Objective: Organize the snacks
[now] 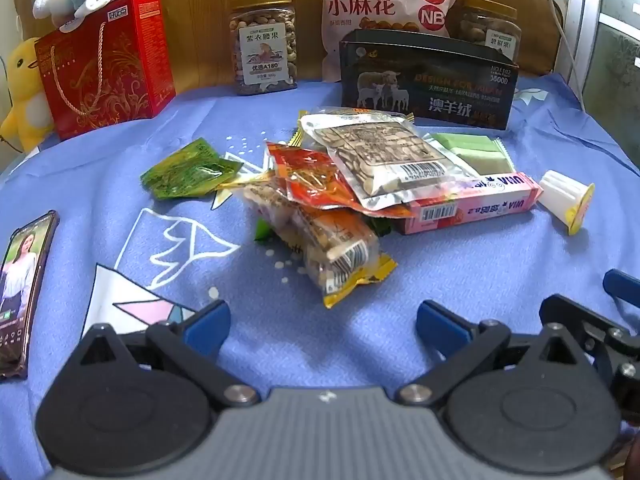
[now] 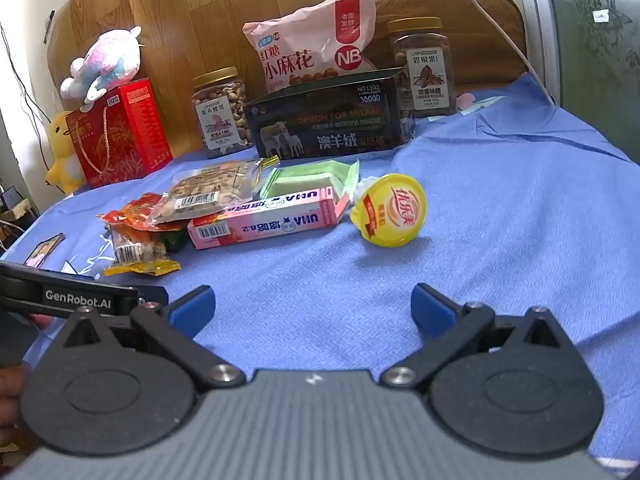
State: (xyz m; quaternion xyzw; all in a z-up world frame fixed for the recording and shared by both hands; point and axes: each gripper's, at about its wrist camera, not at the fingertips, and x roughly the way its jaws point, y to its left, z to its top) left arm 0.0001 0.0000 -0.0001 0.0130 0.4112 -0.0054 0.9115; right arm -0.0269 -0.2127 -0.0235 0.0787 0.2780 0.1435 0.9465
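Observation:
A heap of snack packets lies mid-cloth: a clear seed packet (image 1: 384, 156) on top, a red packet (image 1: 316, 184), a yellow-edged nut packet (image 1: 340, 256), a pink candy box (image 1: 476, 200) and a green wafer pack (image 1: 476, 150). A green packet (image 1: 188, 170) lies apart to the left. A yellow-lidded cup (image 2: 390, 210) rests on its side to the right of the box. Behind stands an open black box (image 1: 428, 84). My left gripper (image 1: 322, 326) is open above the cloth, short of the nut packet. My right gripper (image 2: 312, 308) is open too, short of the cup, nothing between its fingers.
Along the back stand a red gift box (image 1: 108, 64), two nut jars (image 1: 262, 44) (image 2: 424, 66), a pink snack bag (image 1: 384, 4) and plush toys (image 1: 24, 92). A phone (image 1: 20, 288) lies at the left on the blue cloth (image 2: 500, 216). The left gripper's body (image 2: 80, 300) shows at the right view's left edge.

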